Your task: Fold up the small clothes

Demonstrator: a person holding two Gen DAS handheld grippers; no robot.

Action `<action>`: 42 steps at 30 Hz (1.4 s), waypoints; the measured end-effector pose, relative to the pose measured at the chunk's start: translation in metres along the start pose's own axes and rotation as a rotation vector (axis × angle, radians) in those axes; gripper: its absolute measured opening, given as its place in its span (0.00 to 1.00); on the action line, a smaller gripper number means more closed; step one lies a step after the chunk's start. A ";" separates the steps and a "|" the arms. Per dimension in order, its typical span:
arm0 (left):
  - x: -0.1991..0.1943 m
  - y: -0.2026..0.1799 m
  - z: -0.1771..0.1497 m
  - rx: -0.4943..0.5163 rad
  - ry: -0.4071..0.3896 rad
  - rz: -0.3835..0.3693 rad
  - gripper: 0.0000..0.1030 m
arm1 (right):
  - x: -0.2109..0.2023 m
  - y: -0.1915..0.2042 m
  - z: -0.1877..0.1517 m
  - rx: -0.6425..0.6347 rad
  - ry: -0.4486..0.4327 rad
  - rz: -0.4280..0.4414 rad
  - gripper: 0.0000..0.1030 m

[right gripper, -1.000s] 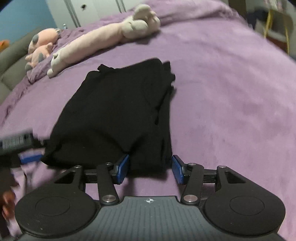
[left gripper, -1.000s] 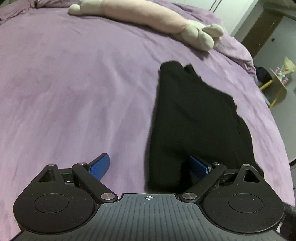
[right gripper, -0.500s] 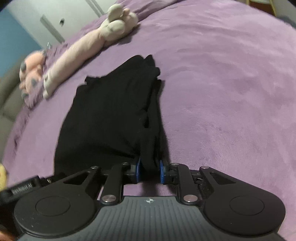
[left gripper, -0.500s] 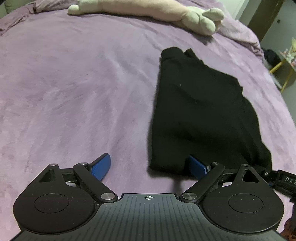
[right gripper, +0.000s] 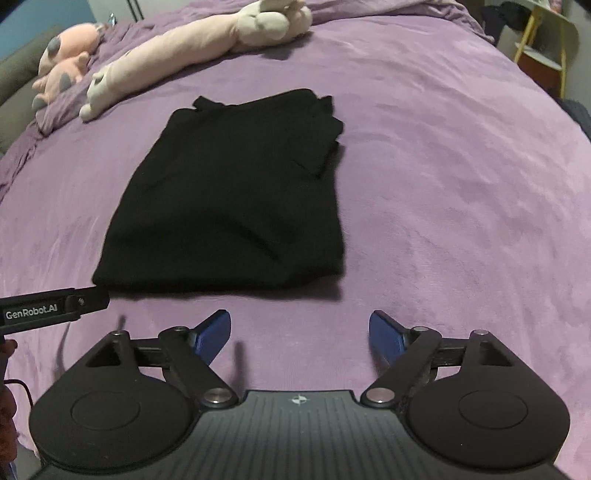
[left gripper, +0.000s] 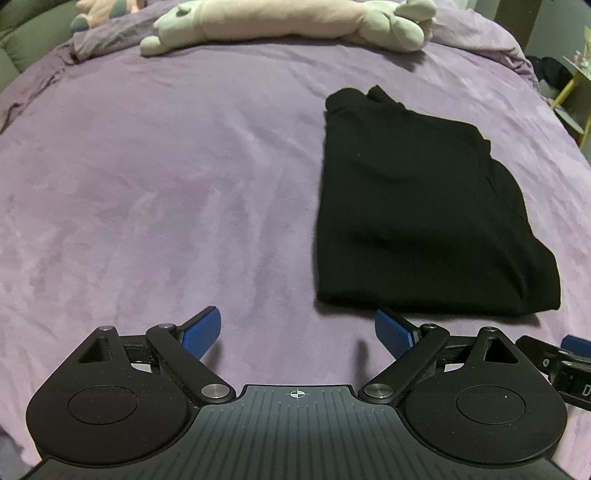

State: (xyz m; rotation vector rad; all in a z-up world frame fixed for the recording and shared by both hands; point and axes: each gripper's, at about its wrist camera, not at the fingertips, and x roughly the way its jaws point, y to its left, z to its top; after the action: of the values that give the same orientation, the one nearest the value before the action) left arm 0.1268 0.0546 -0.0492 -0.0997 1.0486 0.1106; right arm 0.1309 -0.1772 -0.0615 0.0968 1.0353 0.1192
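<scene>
Folded black garment on the purple bed.
Both jaws apart, empty; right gripper just opened, left gripper seemingly clear of the cloth.

Each view looks forward and steeply down along its own fingers at a purple bed, from close above the cover. The left wrist view sits behind the left gripper, with the folded black garment ahead and to its right. The right wrist view sits behind the right gripper, with the same garment ahead and slightly left. Both share the garment, the cover and the long plush toy far ahead; each also catches the other gripper at its edge.
</scene>
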 end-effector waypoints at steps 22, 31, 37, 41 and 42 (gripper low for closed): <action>-0.021 -0.011 0.015 0.091 -0.018 0.069 0.94 | -0.013 0.035 0.026 -0.009 0.045 -0.118 0.95; -0.018 -0.015 0.015 0.105 0.002 0.063 0.94 | -0.015 0.033 0.029 0.000 0.035 -0.121 0.95; -0.018 -0.016 0.016 0.111 0.005 0.064 0.94 | -0.017 0.030 0.031 0.010 0.029 -0.125 0.95; -0.018 -0.018 0.016 0.114 0.007 0.067 0.94 | -0.017 0.030 0.031 0.008 0.027 -0.129 0.95; -0.018 -0.018 0.016 0.114 0.006 0.067 0.94 | -0.017 0.030 0.031 0.009 0.026 -0.129 0.95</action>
State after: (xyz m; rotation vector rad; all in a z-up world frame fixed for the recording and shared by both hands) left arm 0.1341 0.0377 -0.0250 0.0385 1.0627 0.1105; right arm 0.1474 -0.1511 -0.0269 0.0365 1.0648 -0.0013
